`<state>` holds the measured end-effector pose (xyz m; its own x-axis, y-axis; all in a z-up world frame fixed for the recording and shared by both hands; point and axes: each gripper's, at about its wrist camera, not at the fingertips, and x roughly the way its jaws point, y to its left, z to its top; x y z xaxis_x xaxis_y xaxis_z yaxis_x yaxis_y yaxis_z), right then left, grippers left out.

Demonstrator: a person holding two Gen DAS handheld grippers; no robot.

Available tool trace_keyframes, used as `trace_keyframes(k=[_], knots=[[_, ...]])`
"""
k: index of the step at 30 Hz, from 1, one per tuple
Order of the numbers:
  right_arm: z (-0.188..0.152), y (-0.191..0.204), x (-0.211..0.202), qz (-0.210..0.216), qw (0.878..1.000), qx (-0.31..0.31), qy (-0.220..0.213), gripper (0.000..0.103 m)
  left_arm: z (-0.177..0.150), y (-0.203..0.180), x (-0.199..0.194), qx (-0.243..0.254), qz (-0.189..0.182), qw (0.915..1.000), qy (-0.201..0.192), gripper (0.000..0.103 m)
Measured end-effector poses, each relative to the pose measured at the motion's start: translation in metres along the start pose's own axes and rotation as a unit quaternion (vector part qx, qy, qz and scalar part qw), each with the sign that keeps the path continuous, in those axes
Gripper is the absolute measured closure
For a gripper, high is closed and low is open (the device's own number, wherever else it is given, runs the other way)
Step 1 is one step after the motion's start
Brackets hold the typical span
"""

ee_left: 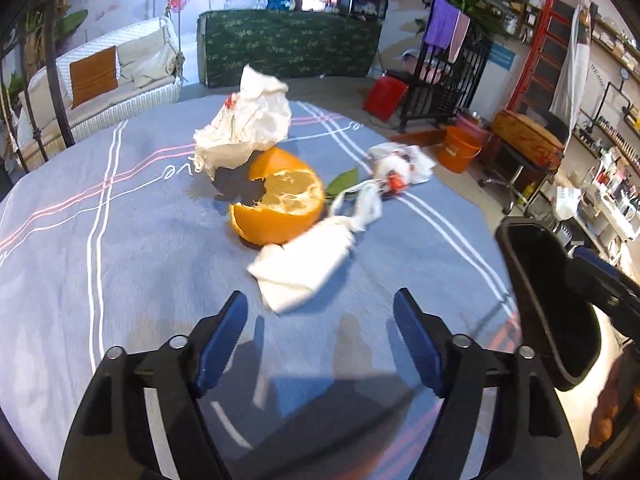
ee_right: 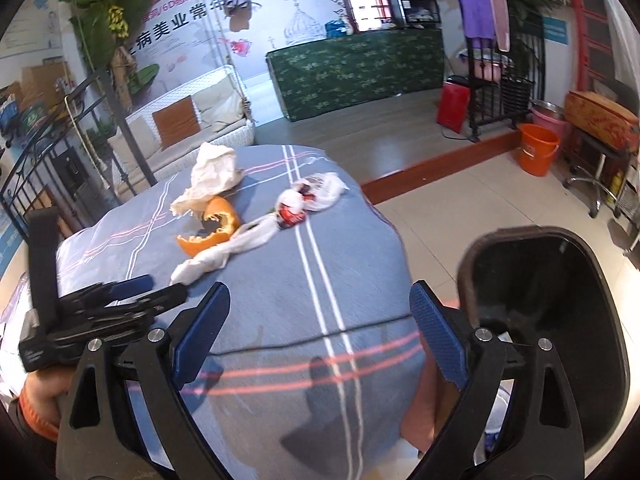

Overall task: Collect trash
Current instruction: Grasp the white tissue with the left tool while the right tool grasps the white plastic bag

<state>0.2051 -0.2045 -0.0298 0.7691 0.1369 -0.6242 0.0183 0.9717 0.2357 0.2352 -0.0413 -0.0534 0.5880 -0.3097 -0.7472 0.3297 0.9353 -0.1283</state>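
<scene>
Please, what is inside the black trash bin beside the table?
The right wrist view looks into the black trash bin. Its inside is mostly dark. Near the bottom something pale shows, partly covered by the right gripper, so I cannot identify it.

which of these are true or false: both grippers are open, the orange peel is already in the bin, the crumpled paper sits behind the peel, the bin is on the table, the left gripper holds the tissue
1. Both grippers are open. True: the left gripper and the right gripper both have their fingers spread, with nothing between them.
2. The orange peel is in the bin. False: it lies on the table.
3. The crumpled paper sits behind the peel. True, as seen from the left wrist.
4. The black bin is on the table. False: it stands beside the table.
5. The left gripper holds the twisted tissue. False: the tissue lies free ahead of it.
</scene>
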Motion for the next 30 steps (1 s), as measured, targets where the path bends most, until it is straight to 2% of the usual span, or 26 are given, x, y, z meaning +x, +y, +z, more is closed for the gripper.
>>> trace_keyframes(k=[4,7,9,11,16,21,23,26,30], knots=[[0.010,0.006,0.014,0.007,1.000,-0.005,0.007,0.013,0.011,0.008,0.024,-0.005,0.005,0.9998,0.020,0.044],[0.016,0.009,0.026,0.011,1.000,-0.008,0.014,0.013,0.014,0.014,0.031,-0.021,0.003,0.9994,0.027,0.064],[0.019,0.014,0.033,0.011,1.000,-0.010,0.017,0.013,0.013,0.017,0.031,-0.022,0.006,0.9994,0.027,0.082],[0.024,0.016,0.042,0.016,1.000,-0.005,0.022,0.013,0.011,0.018,0.027,-0.023,0.002,0.9995,0.023,0.087],[0.041,0.019,0.072,0.023,0.999,0.007,0.037,0.013,0.003,0.016,0.010,-0.021,-0.010,0.9997,0.005,0.090],[0.058,0.028,0.107,0.017,0.998,0.020,0.060,0.014,-0.008,0.020,-0.012,-0.047,-0.030,0.9983,-0.019,0.090],[0.066,0.029,0.123,0.017,0.997,0.033,0.072,0.021,-0.011,0.019,-0.019,-0.058,-0.033,0.9975,-0.024,0.090],[0.074,0.027,0.149,0.020,0.993,0.063,0.095,0.024,-0.015,0.020,-0.027,-0.063,-0.033,0.9970,-0.029,0.090],[0.074,0.020,0.173,0.019,0.988,0.105,0.116,0.037,-0.018,0.022,-0.032,-0.072,-0.036,0.9962,-0.032,0.090]])
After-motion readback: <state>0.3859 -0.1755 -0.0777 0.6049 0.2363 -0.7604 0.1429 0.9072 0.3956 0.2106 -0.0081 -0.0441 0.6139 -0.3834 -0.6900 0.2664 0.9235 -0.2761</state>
